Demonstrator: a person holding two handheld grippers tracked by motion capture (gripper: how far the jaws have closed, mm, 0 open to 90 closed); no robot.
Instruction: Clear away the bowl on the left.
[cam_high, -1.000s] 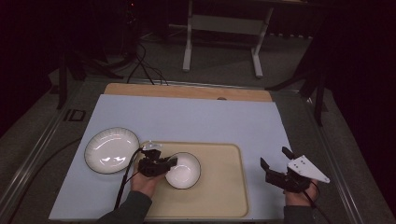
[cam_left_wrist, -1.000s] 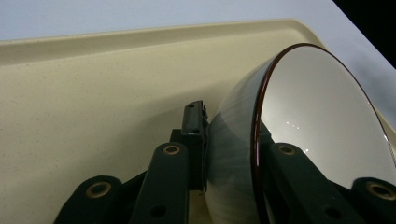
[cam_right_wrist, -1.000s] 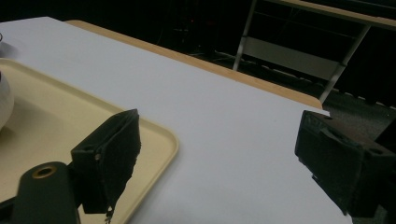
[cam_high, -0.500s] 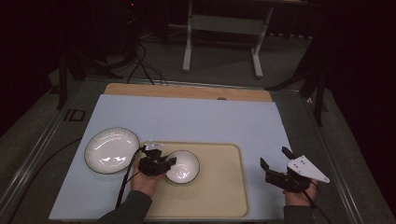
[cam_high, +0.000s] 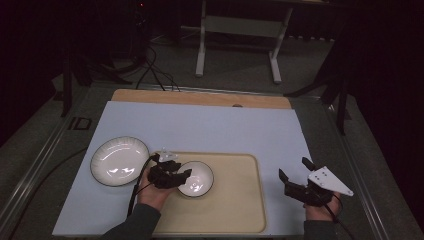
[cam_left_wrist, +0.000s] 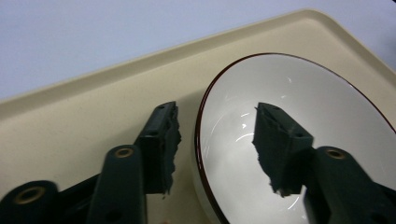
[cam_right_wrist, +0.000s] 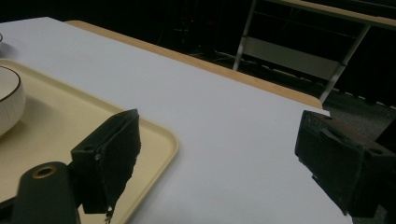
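On the cream tray (cam_high: 235, 210) sat our white bowl (cam_high: 196, 178), its rim between the left gripper's (cam_left_wrist: 215, 140) jaws, which had just been opening and weren't pressing it. Our right gripper (cam_high: 295, 176) hovered spread wide, well apart.

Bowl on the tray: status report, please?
Left gripper just opened, jaws astride bowl rim. Bowl sits on tray. Right gripper open, idle. Nothing obstructing.
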